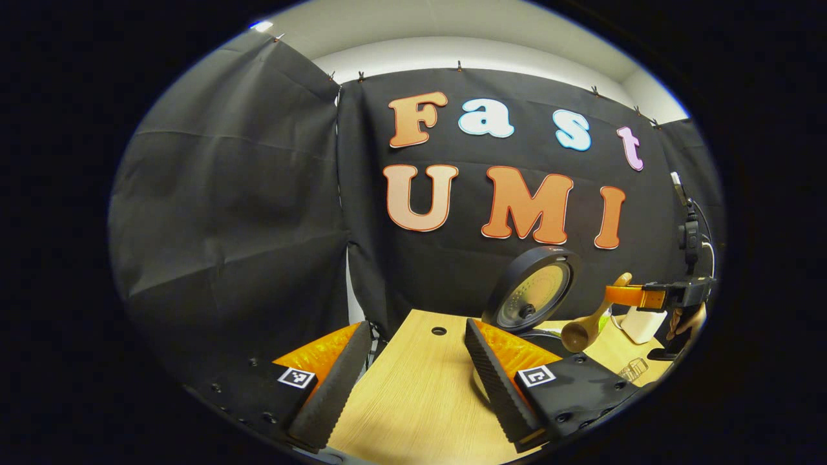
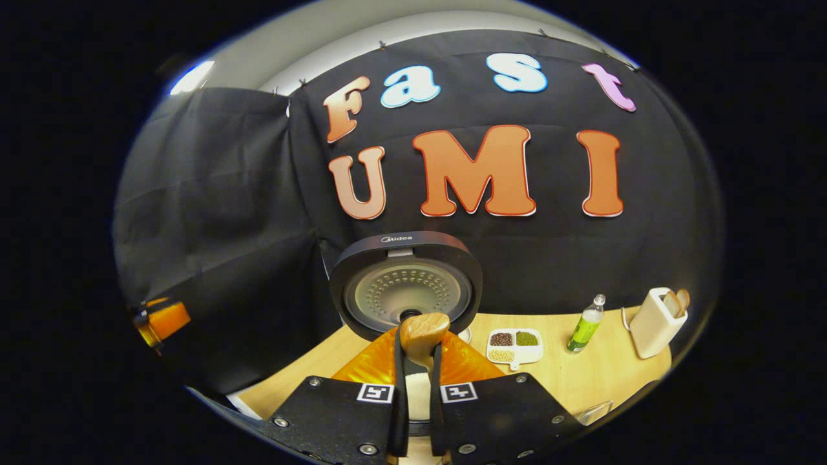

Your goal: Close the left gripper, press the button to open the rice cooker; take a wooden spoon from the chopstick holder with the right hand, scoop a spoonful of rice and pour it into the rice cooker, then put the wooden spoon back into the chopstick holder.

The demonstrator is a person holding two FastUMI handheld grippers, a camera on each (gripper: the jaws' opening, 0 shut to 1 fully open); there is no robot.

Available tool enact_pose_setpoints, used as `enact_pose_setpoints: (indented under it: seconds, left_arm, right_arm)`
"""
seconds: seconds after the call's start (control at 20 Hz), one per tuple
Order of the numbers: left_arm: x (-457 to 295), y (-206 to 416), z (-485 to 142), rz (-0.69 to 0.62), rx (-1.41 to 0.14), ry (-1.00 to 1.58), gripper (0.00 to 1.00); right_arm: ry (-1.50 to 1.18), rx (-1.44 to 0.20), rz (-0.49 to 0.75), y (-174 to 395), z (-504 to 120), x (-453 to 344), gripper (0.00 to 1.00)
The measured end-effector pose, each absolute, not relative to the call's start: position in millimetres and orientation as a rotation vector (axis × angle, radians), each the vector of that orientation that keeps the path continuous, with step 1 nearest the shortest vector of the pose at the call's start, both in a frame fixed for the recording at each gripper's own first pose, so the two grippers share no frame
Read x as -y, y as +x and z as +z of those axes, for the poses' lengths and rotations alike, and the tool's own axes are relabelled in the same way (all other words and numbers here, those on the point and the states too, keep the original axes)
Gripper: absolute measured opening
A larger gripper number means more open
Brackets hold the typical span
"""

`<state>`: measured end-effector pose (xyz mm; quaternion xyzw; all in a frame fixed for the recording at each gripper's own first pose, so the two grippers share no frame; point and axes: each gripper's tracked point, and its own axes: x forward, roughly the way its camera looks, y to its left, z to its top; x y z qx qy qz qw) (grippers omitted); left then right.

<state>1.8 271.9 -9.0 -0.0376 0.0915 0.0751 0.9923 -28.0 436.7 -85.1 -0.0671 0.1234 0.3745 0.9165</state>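
Right gripper view, bottom centre: right gripper clamped on the light-brown wooden spoon, handle pinched between both fingers. Behind it, centre frame: black round rice cooker, lid up. Far right: white chopstick holder.

Left gripper view, bottom: left gripper jaws wide apart, holding nothing, over the pale wooden table.

Wooden table, rice cooker, divided dish, bottle
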Motion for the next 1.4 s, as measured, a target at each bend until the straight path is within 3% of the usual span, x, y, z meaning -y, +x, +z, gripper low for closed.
enact_pose_setpoints:
  seconds: [0.3,0.8,1.0,1.05,1.15,1.4]
  left_arm:
    - [-262.8,1.7,-2.2,0.134,-0.166,-0.079,0.95]
    - [-215.5,10.7,7.2,0.065,-0.142,-0.072,0.95]
    - [-193.6,12.1,10.1,0.023,-0.134,-0.069,0.95]
    - [-190.4,13.4,9.7,0.022,-0.136,-0.063,1.0]
    - [-185.6,16.2,11.2,0.034,-0.138,-0.051,0.95]
    - [-156.7,28.4,17.4,0.025,-0.137,-0.047,0.95]
  right_arm:
    - [0.071,-0.271,0.713,-25.2,-58.4,-376.9,0.12]
    - [0.178,-0.215,0.473,-8.7,-31.6,-217.2,0.12]
    - [0.205,-0.218,0.388,1.8,-40.5,-161.3,0.12]
    - [0.205,-0.221,0.368,4.6,-45.8,-148.7,0.12]
    - [0.205,-0.237,0.326,14.6,-60.6,-125.6,0.12]
    - [0.214,-0.328,0.27,40.3,-112.2,-94.7,0.12]
